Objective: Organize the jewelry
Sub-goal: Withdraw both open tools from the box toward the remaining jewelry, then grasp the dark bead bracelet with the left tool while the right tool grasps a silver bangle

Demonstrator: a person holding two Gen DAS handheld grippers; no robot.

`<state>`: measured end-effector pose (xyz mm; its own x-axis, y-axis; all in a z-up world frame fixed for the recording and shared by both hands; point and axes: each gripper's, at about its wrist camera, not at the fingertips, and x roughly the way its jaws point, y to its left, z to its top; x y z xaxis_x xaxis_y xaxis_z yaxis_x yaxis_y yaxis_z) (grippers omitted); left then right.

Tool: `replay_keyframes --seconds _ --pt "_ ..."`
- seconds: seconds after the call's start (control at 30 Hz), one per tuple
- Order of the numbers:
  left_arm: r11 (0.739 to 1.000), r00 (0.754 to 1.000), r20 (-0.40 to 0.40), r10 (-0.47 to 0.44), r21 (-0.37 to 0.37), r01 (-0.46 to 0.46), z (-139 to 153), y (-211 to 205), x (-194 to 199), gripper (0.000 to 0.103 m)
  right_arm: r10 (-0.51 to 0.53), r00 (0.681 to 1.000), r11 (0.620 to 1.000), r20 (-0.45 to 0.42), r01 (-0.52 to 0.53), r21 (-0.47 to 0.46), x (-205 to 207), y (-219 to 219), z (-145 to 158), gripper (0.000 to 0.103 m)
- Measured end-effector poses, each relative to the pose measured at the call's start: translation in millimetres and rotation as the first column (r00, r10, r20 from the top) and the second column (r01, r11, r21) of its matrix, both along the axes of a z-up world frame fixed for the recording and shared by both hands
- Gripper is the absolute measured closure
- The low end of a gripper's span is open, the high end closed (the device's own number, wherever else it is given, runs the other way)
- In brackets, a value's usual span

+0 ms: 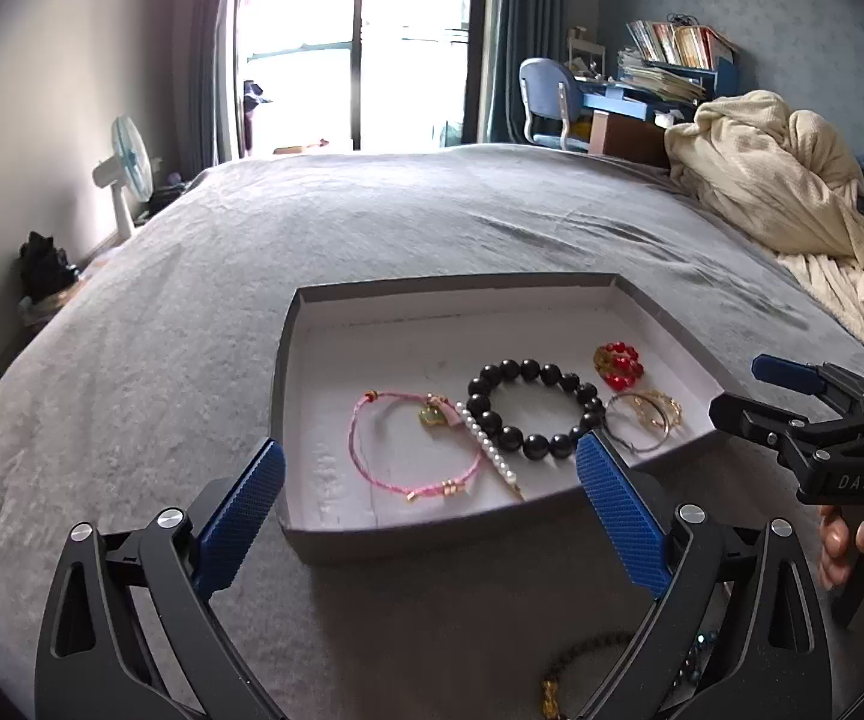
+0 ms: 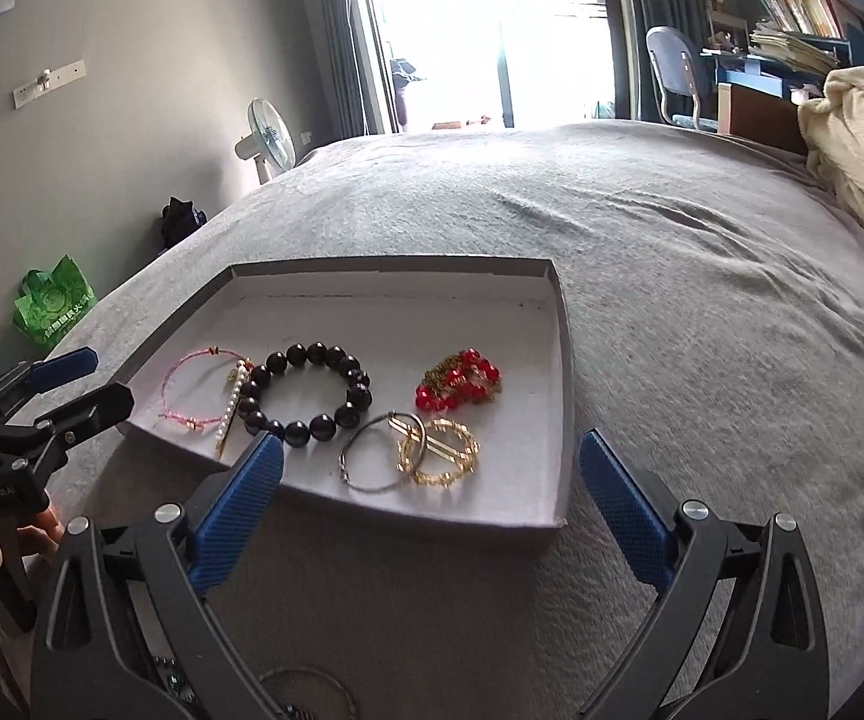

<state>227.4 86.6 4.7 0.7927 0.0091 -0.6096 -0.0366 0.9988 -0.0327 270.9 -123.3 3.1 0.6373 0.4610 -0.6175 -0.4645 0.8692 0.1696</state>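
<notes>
Both my left gripper and right gripper stand wide and empty. The black bead bracelet lies mid-frame in the grey box; it seems hard, rounded, slippery, so I pinch across one side.

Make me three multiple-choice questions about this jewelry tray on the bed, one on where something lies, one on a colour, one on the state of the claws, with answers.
1. Where does the black bead bracelet lie?
A. inside the tray
B. on the blanket beside the tray
C. between the fingers of a claw

2. What colour is the thin cord bracelet at the tray's left end?
A. green
B. pink
C. white

3. How do the left claw and right claw stand?
A. both shut on beads
B. one open, one shut
C. both open and empty

Answers: 1 A, it rests on the tray's white floor. 2 B, the cord is pink with small gold pieces. 3 C, each wrist view shows blue fingers spread wide, nothing between them.
</notes>
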Motion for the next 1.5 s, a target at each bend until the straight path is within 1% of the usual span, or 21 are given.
replay_keyframes --seconds 0.57,0.8,0.93,1.1,1.17,1.33,1.4,1.5 --pt "1.000 1.000 -0.016 0.000 -0.028 0.000 -7 -8 -46 0.006 -0.015 1.000 0.999 0.006 0.014 0.034 -42 -21 -1 0.006" --pt "0.999 0.999 -0.032 -0.025 -0.025 0.024 -13 -17 -67 0.006 -0.017 1.000 0.999 -0.007 0.017 0.034 -63 -28 -5 0.005" --pt "0.999 0.998 -0.041 -0.041 -0.037 0.040 -16 -21 -75 0.006 -0.004 1.000 1.000 -0.014 0.005 0.030 -73 -29 -7 0.005" --pt "0.995 0.996 -0.042 -0.078 -0.073 0.075 -18 -26 -81 0.006 0.030 0.999 0.999 -0.026 -0.029 0.031 -84 -28 -10 0.006" --pt "0.994 0.995 -0.047 -0.088 -0.069 0.085 -19 -29 -83 0.006 0.042 0.999 0.999 -0.031 -0.041 0.036 -88 -27 -12 0.005" --pt "0.991 0.991 -0.074 -0.115 -0.072 0.109 -25 -36 -83 0.006 0.055 0.997 0.998 -0.049 -0.054 0.039 -94 -26 -17 0.005" --pt "0.987 0.986 -0.098 -0.134 -0.097 0.125 -29 -37 -81 0.006 0.061 0.997 0.998 -0.055 -0.059 0.037 -96 -25 -19 0.005" --pt "0.986 0.981 -0.118 -0.153 -0.084 0.143 -33 -42 -78 0.009 0.080 0.994 0.997 -0.073 -0.078 0.025 -96 -21 -23 0.006"
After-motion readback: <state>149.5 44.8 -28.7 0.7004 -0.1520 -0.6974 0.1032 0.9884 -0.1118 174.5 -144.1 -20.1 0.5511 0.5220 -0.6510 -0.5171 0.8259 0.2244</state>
